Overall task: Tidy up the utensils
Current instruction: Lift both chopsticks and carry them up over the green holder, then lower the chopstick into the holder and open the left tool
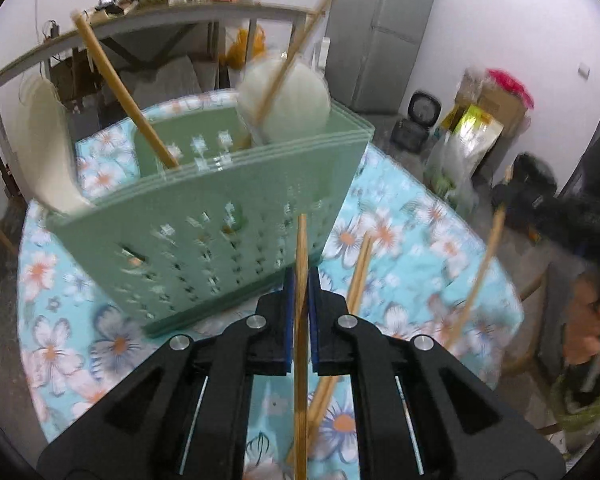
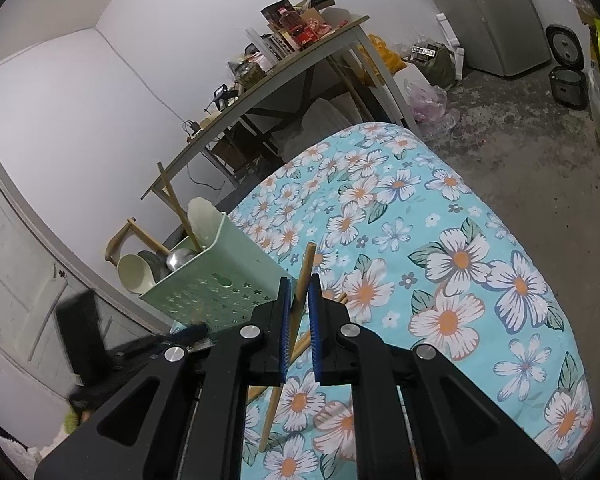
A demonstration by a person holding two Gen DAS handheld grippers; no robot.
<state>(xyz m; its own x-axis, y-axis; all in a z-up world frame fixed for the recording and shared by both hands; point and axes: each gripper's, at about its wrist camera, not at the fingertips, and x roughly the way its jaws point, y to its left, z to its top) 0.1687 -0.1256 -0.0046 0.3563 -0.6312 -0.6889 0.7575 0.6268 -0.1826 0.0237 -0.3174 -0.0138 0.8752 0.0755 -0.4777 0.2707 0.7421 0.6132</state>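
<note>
Left gripper [image 1: 301, 280] clenched on an upright chopstick [image 1: 301, 320]. Just ahead of its tips stands the green utensil basket [image 1: 220, 200], holding a white spoon [image 1: 288, 100] and more chopsticks.

Right gripper [image 2: 298, 292] grasps another chopstick [image 2: 288, 352], slanted between the pads; basket [image 2: 216, 280] ahead-left. Loose chopsticks [image 1: 358, 276] lie on the floral cloth [image 2: 440, 240] beneath.

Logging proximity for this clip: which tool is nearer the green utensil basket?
Left. The left tool sits right at the green utensil basket, gripping a chopstick. The right tool holds another chopstick further back, to the basket's right.
</note>
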